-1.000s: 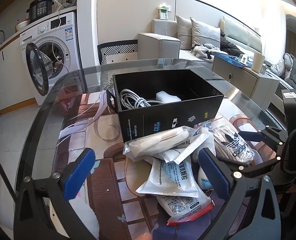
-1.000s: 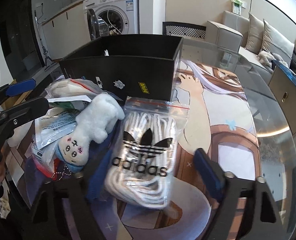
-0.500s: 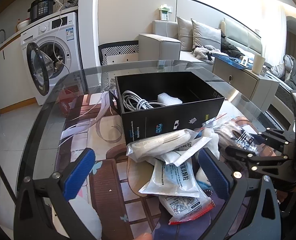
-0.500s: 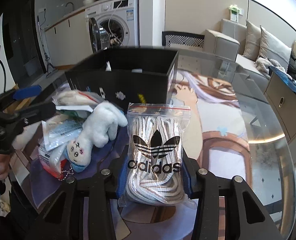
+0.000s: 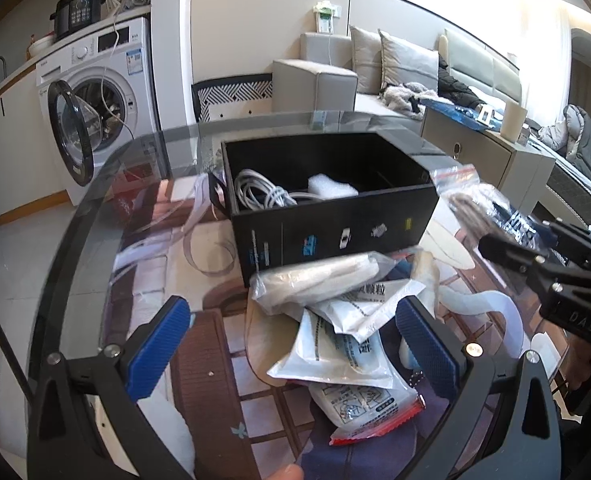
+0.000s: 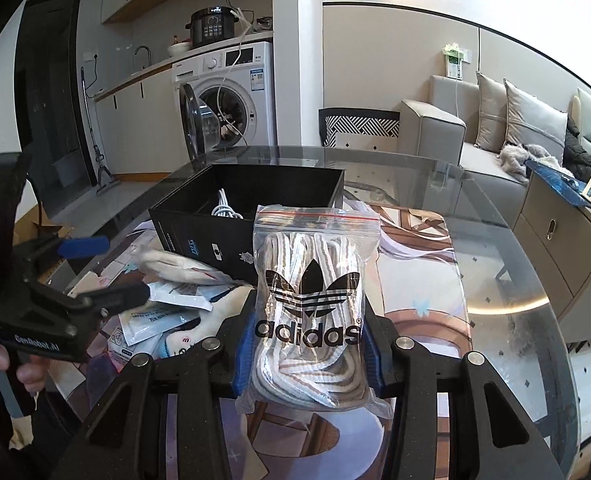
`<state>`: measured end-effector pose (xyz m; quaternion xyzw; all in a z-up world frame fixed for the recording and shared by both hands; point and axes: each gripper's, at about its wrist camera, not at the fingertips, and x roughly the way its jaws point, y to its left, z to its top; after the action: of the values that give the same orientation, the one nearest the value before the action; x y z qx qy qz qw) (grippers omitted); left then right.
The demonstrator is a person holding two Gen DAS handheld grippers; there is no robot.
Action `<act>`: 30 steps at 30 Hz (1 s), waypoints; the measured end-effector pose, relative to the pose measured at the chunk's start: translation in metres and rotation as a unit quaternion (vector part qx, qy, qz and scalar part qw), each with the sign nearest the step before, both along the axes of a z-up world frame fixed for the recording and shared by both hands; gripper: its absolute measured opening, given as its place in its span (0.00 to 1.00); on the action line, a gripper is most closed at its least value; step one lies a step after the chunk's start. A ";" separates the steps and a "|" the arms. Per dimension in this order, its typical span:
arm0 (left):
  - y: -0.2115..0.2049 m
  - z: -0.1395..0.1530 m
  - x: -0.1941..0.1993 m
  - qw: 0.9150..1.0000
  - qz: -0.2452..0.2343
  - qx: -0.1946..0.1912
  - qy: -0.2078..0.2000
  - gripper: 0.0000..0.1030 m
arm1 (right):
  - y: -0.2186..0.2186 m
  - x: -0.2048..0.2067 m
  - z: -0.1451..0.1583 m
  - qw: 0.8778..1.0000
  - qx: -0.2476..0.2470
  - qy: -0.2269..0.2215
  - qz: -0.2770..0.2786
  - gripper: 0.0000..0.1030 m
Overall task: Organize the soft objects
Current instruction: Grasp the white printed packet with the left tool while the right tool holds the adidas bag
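Observation:
My right gripper [image 6: 307,356] is shut on a clear Adidas zip bag of striped laces [image 6: 309,304] and holds it lifted above the table; the bag also shows in the left wrist view [image 5: 483,208], to the right of the black box. The open black box [image 5: 327,200] holds a white cable coil [image 5: 261,192] and a white foam piece [image 5: 331,188]; it also shows in the right wrist view [image 6: 255,204]. My left gripper [image 5: 295,344] is open over a pile of plastic packets [image 5: 335,320]. A small plush doll [image 6: 183,332] lies partly hidden behind my right gripper.
The round glass table [image 5: 95,216] carries a printed mat. A washing machine [image 5: 99,96] with its door open stands at the back left. A sofa [image 5: 395,68] and a low cabinet [image 5: 487,160] stand at the back right.
My right gripper closed on the Adidas bag and lifted it off the table, up and toward the box. My left gripper stayed open over the packets.

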<state>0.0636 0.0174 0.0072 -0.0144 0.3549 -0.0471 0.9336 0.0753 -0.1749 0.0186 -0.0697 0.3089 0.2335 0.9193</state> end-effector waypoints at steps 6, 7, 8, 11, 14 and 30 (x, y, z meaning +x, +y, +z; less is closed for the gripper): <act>-0.009 -0.006 0.001 1.000 -0.019 0.016 0.017 1.00 | 0.001 -0.001 0.000 1.000 0.000 -0.001 0.005 0.43; -0.010 -0.008 0.002 0.999 -0.021 0.016 0.022 1.00 | 0.001 -0.001 0.000 1.000 0.001 0.000 0.005 0.43; -0.010 -0.011 0.003 0.999 -0.021 0.016 0.028 1.00 | 0.001 -0.001 0.000 1.000 0.001 0.001 0.006 0.43; -0.010 -0.017 0.006 0.999 -0.020 0.016 0.043 1.00 | 0.001 -0.001 0.000 1.000 0.001 0.001 0.006 0.43; -0.011 -0.019 0.006 0.998 -0.025 0.020 0.049 1.00 | 0.001 -0.001 -0.001 1.000 0.001 0.002 0.005 0.43; -0.016 -0.030 0.013 0.998 0.000 0.021 0.057 0.94 | 0.001 0.004 -0.006 1.000 -0.003 0.014 0.013 0.43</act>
<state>0.0768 0.0019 -0.0232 0.0020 0.4088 -0.0386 0.9118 0.0789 -0.1735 0.0125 -0.0731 0.3213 0.2455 0.9117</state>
